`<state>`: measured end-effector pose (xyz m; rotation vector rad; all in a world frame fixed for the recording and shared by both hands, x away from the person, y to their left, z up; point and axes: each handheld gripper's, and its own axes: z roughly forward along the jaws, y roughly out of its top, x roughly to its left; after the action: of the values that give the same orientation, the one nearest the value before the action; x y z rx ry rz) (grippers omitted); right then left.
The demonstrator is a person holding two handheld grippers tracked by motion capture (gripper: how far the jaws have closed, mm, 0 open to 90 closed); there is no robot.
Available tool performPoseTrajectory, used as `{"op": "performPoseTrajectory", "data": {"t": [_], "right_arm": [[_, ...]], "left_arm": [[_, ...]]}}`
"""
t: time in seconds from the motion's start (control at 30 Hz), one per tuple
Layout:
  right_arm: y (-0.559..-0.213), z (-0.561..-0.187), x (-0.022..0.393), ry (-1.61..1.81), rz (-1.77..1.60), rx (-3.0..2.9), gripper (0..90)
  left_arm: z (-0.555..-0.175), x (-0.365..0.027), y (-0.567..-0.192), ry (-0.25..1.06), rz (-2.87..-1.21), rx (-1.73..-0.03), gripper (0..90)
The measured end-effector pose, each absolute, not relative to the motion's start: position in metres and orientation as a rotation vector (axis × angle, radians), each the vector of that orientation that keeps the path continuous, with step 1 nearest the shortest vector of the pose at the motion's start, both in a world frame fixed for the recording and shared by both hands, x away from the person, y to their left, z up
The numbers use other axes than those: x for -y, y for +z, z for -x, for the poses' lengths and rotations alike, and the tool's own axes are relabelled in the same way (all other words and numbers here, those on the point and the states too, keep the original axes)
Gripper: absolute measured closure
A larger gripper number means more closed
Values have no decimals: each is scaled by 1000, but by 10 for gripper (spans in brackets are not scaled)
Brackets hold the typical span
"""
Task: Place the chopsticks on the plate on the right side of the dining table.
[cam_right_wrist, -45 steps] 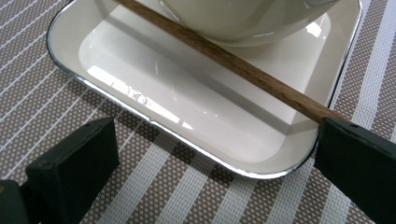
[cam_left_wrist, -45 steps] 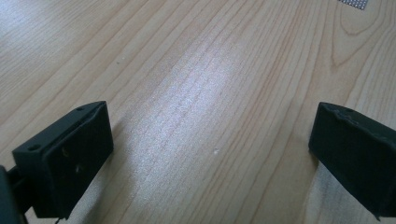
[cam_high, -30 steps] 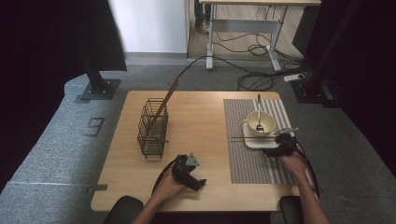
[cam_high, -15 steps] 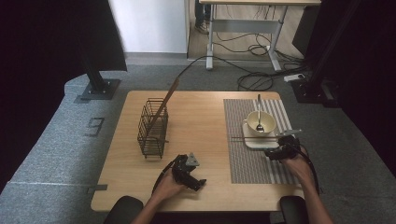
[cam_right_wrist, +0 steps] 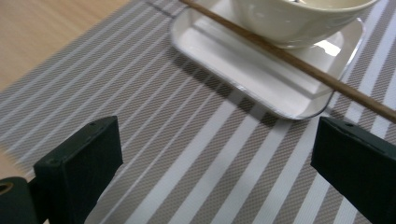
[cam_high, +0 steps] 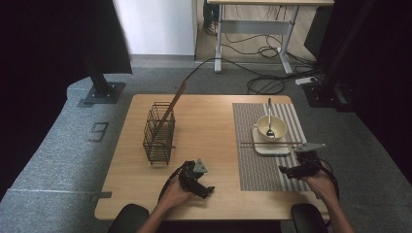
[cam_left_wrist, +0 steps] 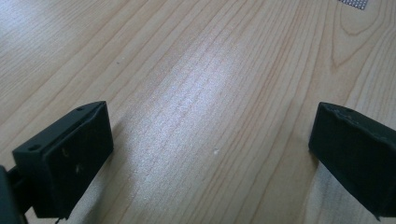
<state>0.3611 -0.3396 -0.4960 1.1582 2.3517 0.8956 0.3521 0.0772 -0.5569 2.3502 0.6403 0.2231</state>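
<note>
A pair of brown chopsticks (cam_high: 271, 143) lies across the white tray (cam_high: 272, 148), touching its rim and running crosswise just ahead of the right tool (cam_high: 293, 170). In the right gripper view the chopsticks (cam_right_wrist: 299, 63) cross the frame diagonally beyond the tool's tips, resting on the tray (cam_right_wrist: 243, 70) right against the foot of the cream bowl (cam_right_wrist: 299, 21). The right tool (cam_right_wrist: 215, 168) is released, its jaws spread wide with nothing between them, low over the striped placemat (cam_right_wrist: 187, 158) and close to the tray's near edge without touching it.

The bowl (cam_high: 270, 128) sits on the tray just beyond the chopsticks, with a spoon (cam_high: 269, 119) standing in it, handle pointing away from the tool. The placemat (cam_high: 252, 165) spreads under tray and right tool alike.

Well off to that tool's left, the left tool (cam_high: 201, 187) rests low at the near edge of the table (cam_high: 214, 121), held in the person's left hand (cam_high: 174, 195). It too is released: in the left gripper view its jaws stand far apart over bare wood (cam_left_wrist: 205, 93), gripping nothing. Ahead of the left tool and slightly to its left stands a dark wire basket (cam_high: 159, 133), with a long wooden stick (cam_high: 170, 108) leaning out of it.
</note>
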Motion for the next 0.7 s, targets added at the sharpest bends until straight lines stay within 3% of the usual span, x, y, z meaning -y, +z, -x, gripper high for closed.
{"op": "performPoseTrajectory", "data": {"t": [0.33, 0.7], "right_arm": [[-472, -327, 320, 970, -1081, -2440, 0], [-454, -331, 279, 1036, -953, -2470, 0]], "left_arm": [[-352, -77, -557, 224, -2350, -642, 0], [-352, -77, -557, 225, -2348, -646, 0]]}}
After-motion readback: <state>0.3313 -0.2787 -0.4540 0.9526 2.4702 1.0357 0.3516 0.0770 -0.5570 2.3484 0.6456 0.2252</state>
